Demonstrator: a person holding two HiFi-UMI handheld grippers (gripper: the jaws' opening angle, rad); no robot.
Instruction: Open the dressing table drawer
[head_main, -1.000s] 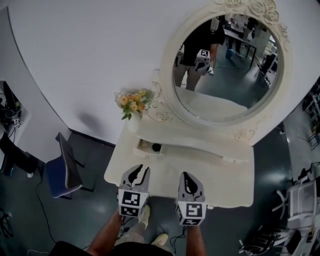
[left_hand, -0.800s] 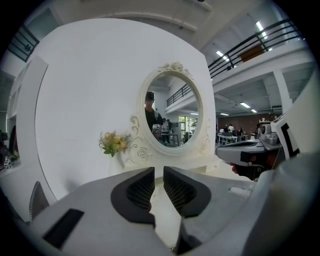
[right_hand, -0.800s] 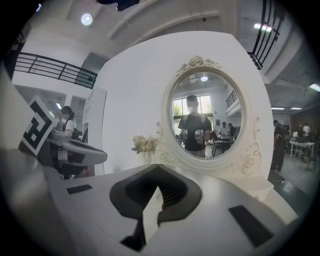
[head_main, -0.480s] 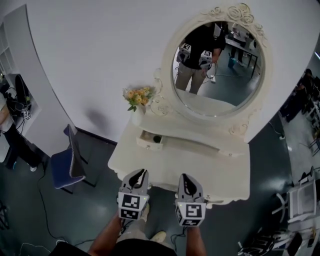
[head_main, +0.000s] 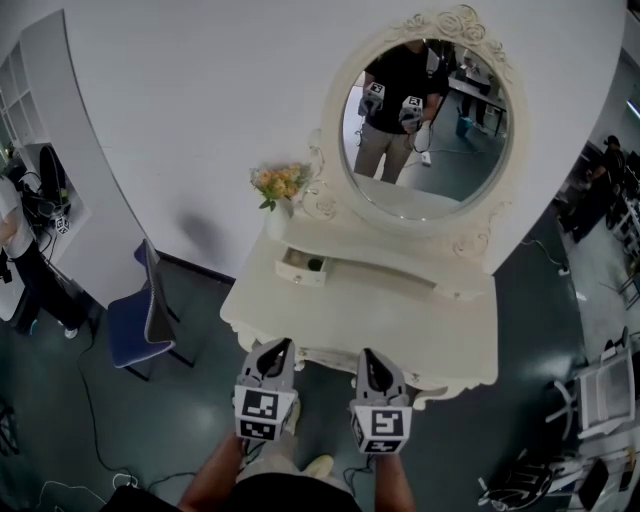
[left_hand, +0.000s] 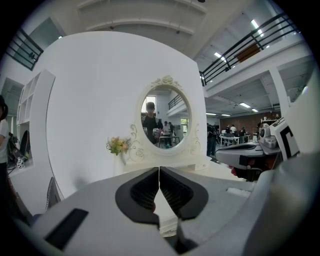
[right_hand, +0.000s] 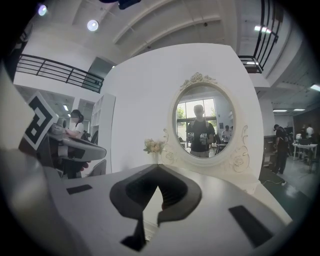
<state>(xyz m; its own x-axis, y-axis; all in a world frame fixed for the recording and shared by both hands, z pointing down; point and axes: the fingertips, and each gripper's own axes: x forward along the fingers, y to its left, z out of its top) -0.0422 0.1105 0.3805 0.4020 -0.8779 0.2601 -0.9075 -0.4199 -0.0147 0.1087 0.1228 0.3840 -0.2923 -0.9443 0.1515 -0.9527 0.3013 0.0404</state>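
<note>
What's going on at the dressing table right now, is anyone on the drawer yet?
A person stands facing the white dressing table with a gripper in each hand. The left gripper and the right gripper are both shut and hold nothing. They are near the table's front edge, well short of the small drawer. That drawer, below the flowers, already stands pulled out.

R claw (right_hand: 158, 167) closed, empty, facing oval mirror (right_hand: 204, 125) w/ flowers (right_hand: 153, 145).
</note>
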